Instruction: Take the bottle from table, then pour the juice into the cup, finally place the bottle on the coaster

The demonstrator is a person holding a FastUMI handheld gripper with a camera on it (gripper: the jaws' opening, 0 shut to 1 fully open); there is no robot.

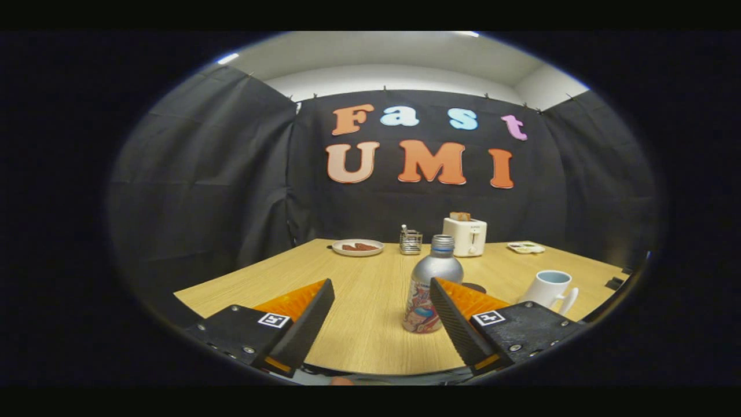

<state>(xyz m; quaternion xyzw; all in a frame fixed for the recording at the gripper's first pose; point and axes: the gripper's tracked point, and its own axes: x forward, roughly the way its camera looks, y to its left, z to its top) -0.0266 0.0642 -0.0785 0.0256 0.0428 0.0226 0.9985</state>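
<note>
A silver bottle with a colourful label and a screw cap stands upright on the wooden table. It is just ahead of the fingers, close beside the right fingertip. My gripper is open, its fingers wide apart with nothing between them. A white cup with a handle stands to the right, beyond the right finger. A dark round coaster lies on the table behind the bottle, partly hidden by the right finger.
At the back of the table are a plate with reddish food, a small wire rack, a white toaster and a small flat tray. Black cloth walls close the booth on three sides.
</note>
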